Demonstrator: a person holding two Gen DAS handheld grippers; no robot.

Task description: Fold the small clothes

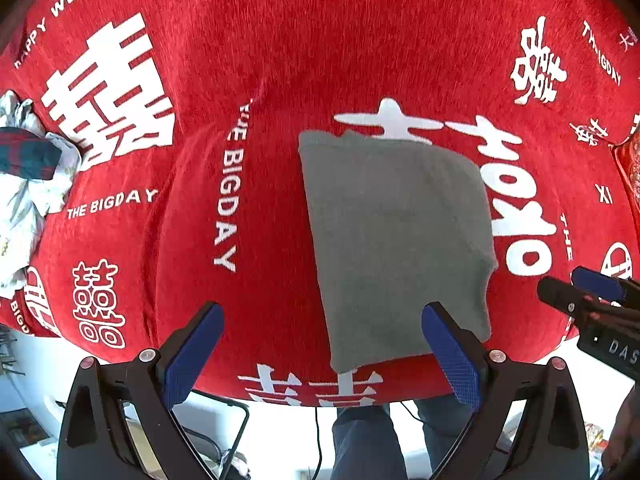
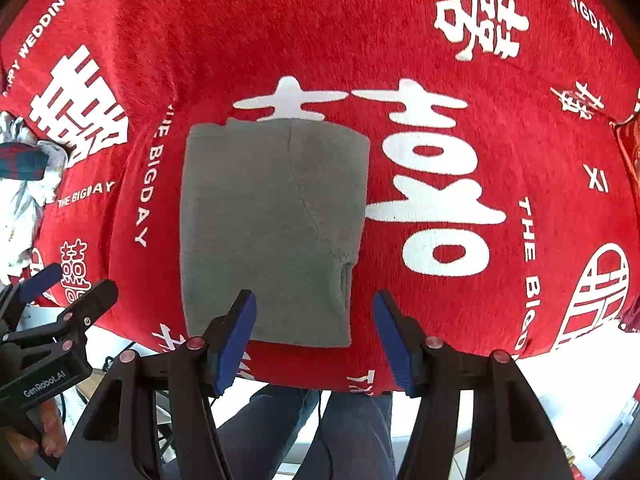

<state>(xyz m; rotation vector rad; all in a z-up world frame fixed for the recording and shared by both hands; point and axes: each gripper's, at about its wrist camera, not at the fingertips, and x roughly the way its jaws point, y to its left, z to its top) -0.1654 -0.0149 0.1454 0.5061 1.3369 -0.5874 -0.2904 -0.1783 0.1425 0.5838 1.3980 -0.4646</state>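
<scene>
A grey garment (image 1: 396, 236) lies folded into a flat rectangle on the red tablecloth (image 1: 320, 40), close to the near edge. It also shows in the right wrist view (image 2: 272, 224), with a seam running across it. My left gripper (image 1: 320, 352) is open and empty, held above the cloth's near left corner. My right gripper (image 2: 316, 336) is open and empty, held above the garment's near right corner. The right gripper shows at the right edge of the left wrist view (image 1: 588, 296), and the left gripper at the left edge of the right wrist view (image 2: 60, 292).
A crumpled pile of white and dark plaid clothes (image 1: 28, 184) lies at the table's left edge, also in the right wrist view (image 2: 24, 176). The tablecloth (image 2: 400, 32) has white printed characters. The person's legs (image 2: 304, 432) stand below the near edge.
</scene>
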